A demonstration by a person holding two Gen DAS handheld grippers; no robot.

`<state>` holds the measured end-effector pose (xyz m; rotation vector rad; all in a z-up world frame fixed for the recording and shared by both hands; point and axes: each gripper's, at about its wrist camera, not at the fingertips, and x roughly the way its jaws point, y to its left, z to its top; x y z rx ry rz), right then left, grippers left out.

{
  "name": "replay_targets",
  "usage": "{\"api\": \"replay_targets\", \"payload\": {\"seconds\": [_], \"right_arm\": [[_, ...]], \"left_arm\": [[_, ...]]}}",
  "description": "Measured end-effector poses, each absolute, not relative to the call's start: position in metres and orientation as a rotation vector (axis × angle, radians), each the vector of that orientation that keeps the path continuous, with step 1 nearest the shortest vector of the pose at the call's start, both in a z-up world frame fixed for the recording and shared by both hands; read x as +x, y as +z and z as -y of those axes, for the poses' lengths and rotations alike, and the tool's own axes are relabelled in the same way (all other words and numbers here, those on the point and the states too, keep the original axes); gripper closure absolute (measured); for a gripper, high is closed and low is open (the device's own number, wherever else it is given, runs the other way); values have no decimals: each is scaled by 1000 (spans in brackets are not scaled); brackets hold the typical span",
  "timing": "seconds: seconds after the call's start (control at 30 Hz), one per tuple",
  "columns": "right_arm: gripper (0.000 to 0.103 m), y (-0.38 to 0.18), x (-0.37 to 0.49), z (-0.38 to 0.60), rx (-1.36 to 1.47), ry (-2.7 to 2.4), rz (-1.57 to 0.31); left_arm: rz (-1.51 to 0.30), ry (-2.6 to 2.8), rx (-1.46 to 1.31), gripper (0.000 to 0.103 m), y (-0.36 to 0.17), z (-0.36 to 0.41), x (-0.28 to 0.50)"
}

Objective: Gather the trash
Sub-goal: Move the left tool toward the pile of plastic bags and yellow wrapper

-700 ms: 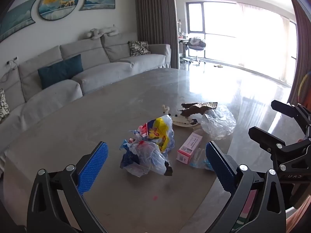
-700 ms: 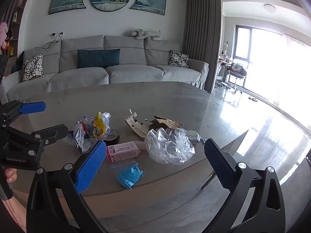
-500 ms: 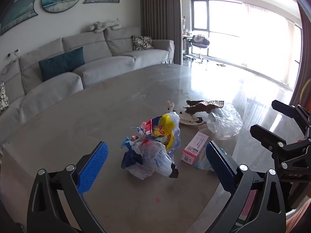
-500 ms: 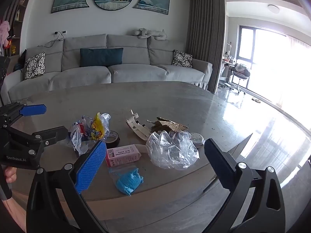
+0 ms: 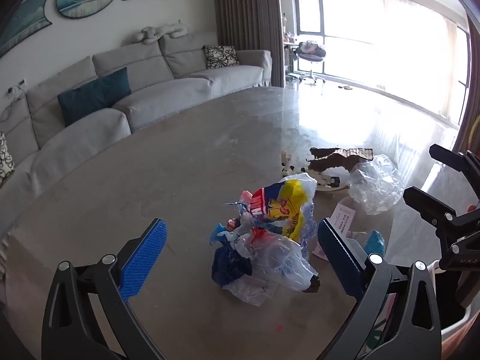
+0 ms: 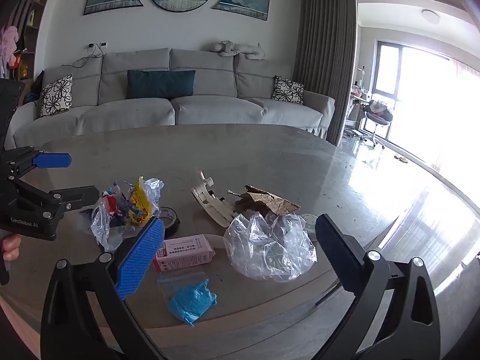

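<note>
The left claw [image 5: 241, 253] has edged closer to the crumpled wrapper bundle [image 5: 267, 234] on the tabletop [image 5: 150, 186], so a first pickup looks near. Both claws stand wide apart and empty. The bundle lies between the left fingers, not yet touched; the right claw [image 6: 240, 253] frames the clear plastic bag [image 6: 268, 247], just right of the bundle.
</note>
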<state>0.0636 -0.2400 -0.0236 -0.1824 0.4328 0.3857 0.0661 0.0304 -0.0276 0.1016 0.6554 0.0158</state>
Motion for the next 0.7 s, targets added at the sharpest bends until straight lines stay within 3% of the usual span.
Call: {"api": "replay_targets", "payload": {"seconds": [0.7], "right_arm": [[3, -28, 76, 231, -199, 398, -434]], "left_arm": [[-638, 6, 97, 3, -24, -35, 72]]}}
